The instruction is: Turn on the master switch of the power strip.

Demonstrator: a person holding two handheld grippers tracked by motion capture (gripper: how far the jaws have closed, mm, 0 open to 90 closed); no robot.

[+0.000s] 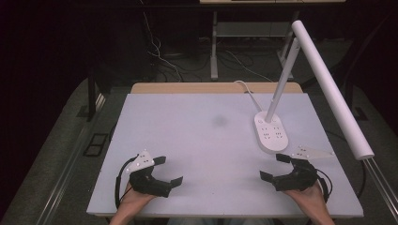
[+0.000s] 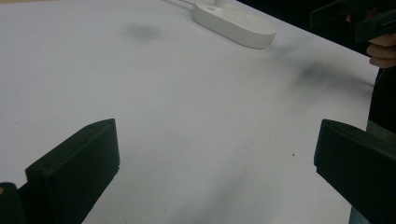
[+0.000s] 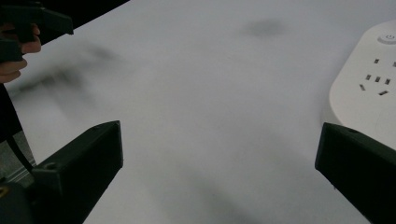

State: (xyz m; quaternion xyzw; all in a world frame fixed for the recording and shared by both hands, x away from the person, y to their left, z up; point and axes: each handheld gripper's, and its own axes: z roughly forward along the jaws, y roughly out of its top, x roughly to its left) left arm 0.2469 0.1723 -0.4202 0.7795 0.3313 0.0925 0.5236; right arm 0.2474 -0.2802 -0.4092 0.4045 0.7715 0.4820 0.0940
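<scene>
A white power strip (image 1: 271, 132) lies on the right half of the white table (image 1: 197, 140), its cable running off the far edge. It also shows in the left gripper view as a white oval power strip (image 2: 233, 23) far ahead, and at the right edge of the right gripper view as the power strip (image 3: 369, 93) with its sockets. My left gripper (image 1: 168, 170) rests near the front left, jaws wide apart, nothing between them. My right gripper (image 1: 274, 166) sits at the front right, just short of the strip, open and empty.
A white desk lamp (image 1: 324, 79) rises from behind the strip, its long tube head slanting over the table's right edge. A faint grey smudge (image 1: 219, 121) marks the table's middle. Cables and desk legs lie on the floor beyond.
</scene>
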